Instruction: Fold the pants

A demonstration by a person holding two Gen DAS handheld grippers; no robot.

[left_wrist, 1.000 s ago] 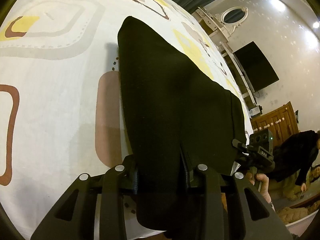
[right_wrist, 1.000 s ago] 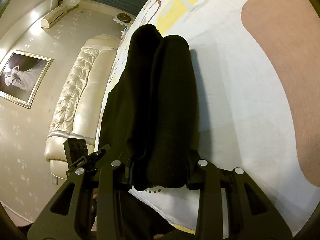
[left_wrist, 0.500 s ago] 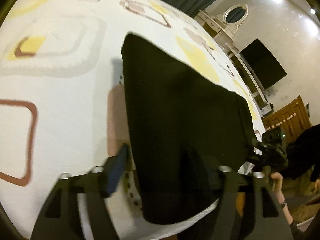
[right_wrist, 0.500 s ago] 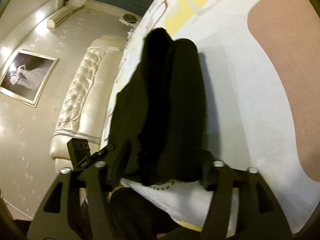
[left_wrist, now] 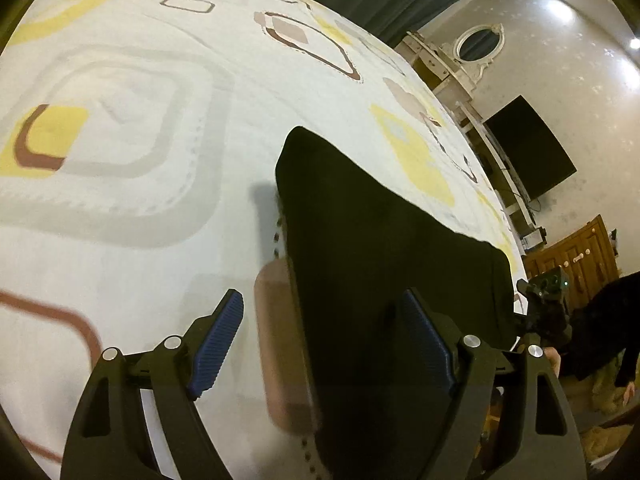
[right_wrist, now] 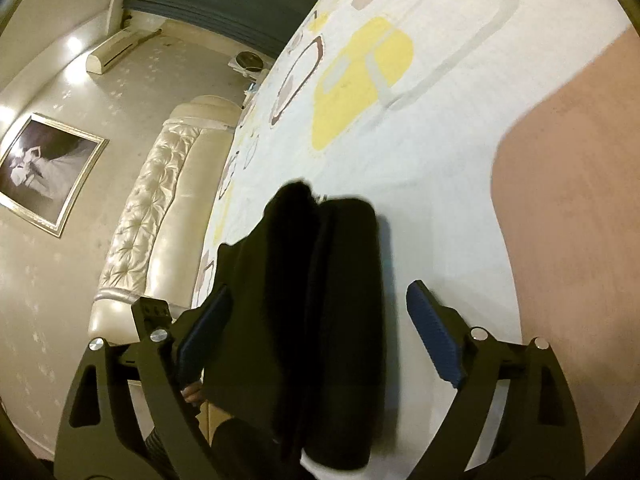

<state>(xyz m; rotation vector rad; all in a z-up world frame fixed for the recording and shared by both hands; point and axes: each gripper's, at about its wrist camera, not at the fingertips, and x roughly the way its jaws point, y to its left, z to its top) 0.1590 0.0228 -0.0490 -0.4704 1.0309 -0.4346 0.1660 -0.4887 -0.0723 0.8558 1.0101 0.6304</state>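
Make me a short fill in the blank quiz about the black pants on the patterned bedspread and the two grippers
The folded black fabric pants lie on a white bedspread printed with yellow and ____ shapes.
The left gripper has its jaws ____.
The right gripper holds ____.
Both grippers' finger pads are coloured ____.

Missing words: brown; open; nothing; blue

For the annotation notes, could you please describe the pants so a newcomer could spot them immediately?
Look at the big bed with its white cover printed in yellow and brown shapes. Near its edge lie the pants, folded into a long strip. They are the only plain black thing on it.
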